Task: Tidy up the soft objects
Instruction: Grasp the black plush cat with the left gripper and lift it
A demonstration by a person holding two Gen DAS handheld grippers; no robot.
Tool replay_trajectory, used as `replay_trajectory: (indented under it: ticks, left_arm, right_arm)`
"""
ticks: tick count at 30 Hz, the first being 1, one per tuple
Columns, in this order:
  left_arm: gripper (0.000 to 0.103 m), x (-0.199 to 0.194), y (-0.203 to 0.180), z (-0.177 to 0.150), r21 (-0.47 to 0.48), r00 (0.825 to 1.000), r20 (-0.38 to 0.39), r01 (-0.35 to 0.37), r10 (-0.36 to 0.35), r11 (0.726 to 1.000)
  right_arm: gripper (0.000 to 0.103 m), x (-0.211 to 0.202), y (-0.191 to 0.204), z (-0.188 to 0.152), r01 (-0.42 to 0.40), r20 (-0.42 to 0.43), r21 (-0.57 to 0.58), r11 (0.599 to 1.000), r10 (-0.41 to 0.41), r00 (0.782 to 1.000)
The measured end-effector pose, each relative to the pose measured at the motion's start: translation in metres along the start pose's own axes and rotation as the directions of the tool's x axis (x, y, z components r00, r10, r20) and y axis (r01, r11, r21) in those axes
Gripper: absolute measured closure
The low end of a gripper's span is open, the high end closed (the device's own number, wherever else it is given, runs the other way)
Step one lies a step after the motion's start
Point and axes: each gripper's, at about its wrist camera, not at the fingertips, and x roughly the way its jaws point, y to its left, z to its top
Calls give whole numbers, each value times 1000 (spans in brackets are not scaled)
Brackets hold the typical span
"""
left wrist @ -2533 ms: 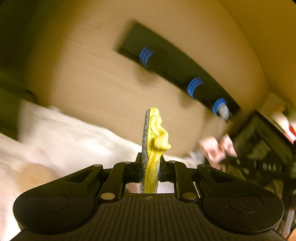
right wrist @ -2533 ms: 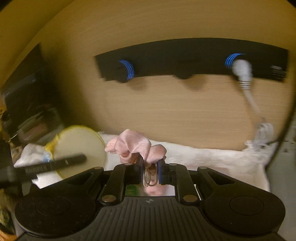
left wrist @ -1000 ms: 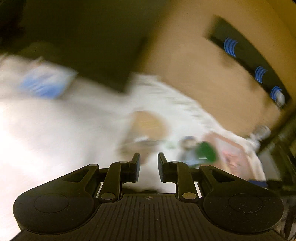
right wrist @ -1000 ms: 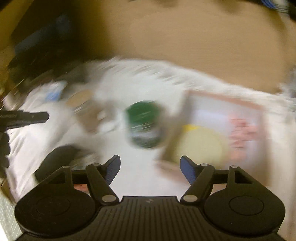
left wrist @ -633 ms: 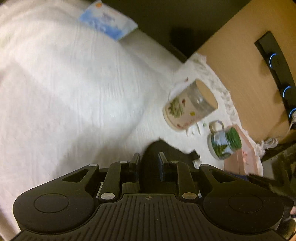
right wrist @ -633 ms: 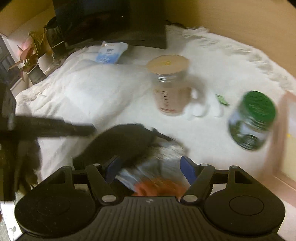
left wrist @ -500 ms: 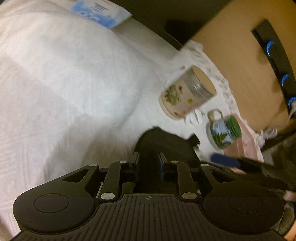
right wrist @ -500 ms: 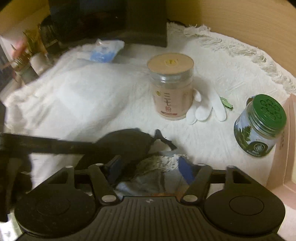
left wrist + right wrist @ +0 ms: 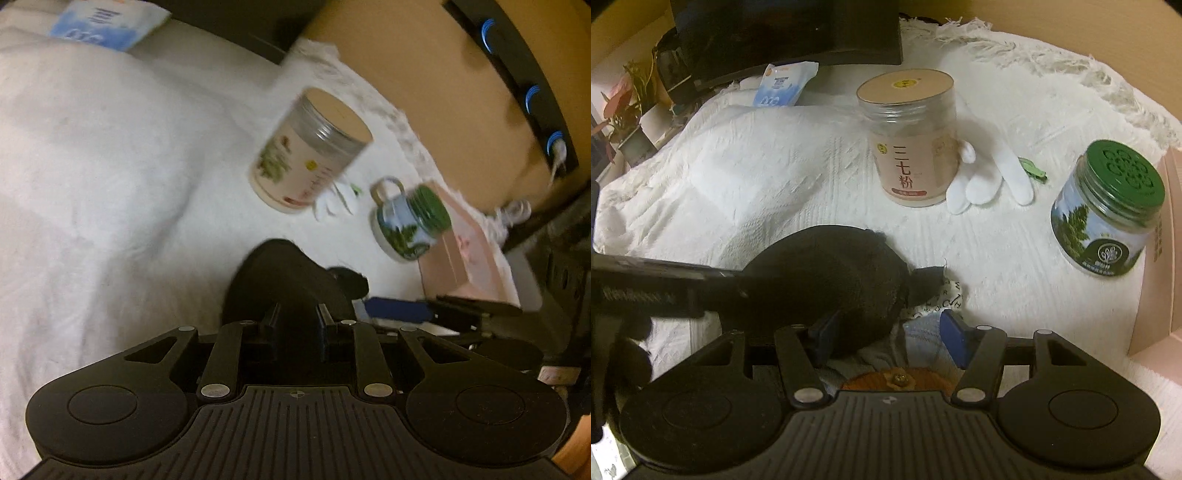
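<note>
A black soft cloth (image 9: 288, 280) lies bunched on the white blanket (image 9: 110, 166). My left gripper (image 9: 297, 325) hovers right over it, jaws a narrow gap apart, and only dark cloth shows through the gap. In the right wrist view the black cloth (image 9: 827, 273) overlaps a letter-printed cloth (image 9: 942, 299) and a blue-grey cloth (image 9: 919, 332). My right gripper (image 9: 890, 334) is open, its blue pads (image 9: 955, 339) straddling the black cloth's near edge and the blue-grey cloth. A white glove (image 9: 990, 177) lies beside the tan-lidded jar (image 9: 908, 147).
A green-lidded jar (image 9: 1108, 210) stands at the right next to a pink box (image 9: 1160, 258). A blue wipes packet (image 9: 783, 85) lies at the back by a dark monitor base. A small green clip (image 9: 1032, 168) sits by the glove. The left gripper's arm (image 9: 665, 284) crosses from the left.
The yellow sponge and pink scrunchie held earlier are gone from the jaws. Both grippers swung away from the wall and came down onto the black cloth. The right jaws narrowed a little.
</note>
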Motion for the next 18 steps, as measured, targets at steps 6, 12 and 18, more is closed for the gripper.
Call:
replay_trajectory:
  ticks: [6,12,18]
  left_arm:
    - [83,5,-3,2,-17,1000,3,13,-13,1000]
    - [91,6,-3,-3,-54,997,-31,71,-73,996]
    - [91,5,-13,-11,-77,994,-14,110,-111,991]
  right_arm:
    - [44,-3,-4,-3,-1,7,7,1000,1,1000]
    - [44,-6,-6,-5,5,18,-3,1000,-5,1000]
    - [43,-7,-8,-6,6,21,-5,1000,-6,1000]
